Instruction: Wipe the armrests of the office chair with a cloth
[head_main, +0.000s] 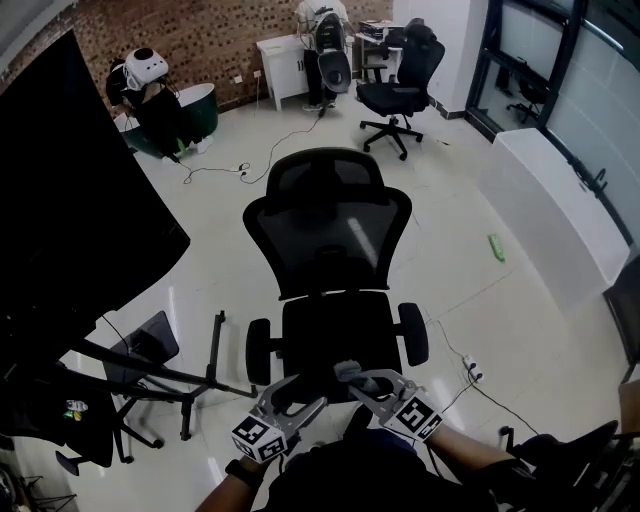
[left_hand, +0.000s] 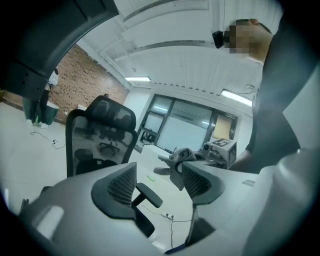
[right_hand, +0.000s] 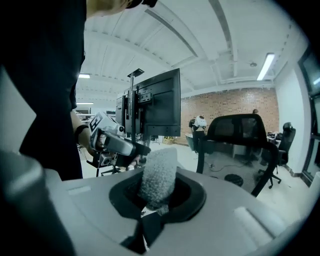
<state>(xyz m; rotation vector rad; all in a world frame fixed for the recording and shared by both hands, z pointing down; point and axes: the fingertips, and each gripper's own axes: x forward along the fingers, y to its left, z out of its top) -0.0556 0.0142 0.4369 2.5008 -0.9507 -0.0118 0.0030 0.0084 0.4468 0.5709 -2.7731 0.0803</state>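
Flooring (head_main: 200, 270), pale and glossy, fills most of the head view. A large black screen (head_main: 70, 200) on a stand closes off the person's left side. The office chair (head_main: 330, 240), black with a mesh back, stands in the middle of the floor with its seat turned toward the person. A second chair (head_main: 400, 80) sits well apart at the far wall.

One armrest (head_main: 259, 352) sticks out on the person's left of the seat and the other armrest (head_main: 413, 333) on the right. Both are bare, with nothing touching them.

The two grippers are held close together just in front of the seat's near edge, between the armrests and nearer the person. The left gripper (head_main: 305, 398) has its fingers (left_hand: 117, 187) spread apart with nothing between them; its own view looks past them at the chair back and at the other gripper. The right gripper (head_main: 362, 380) has its fingers (right_hand: 192, 197) clamped on the cloth (right_hand: 159, 172), a small nubbly grey wad that stands up out of the grip.

Judging from this, the cloth is in hand but wiping is not under way: it touches neither armrest, and both look left to do. Whether either has been wiped already cannot be told from the surfaces. The nearer reach for the right gripper seems to be the armrest on the person's right.
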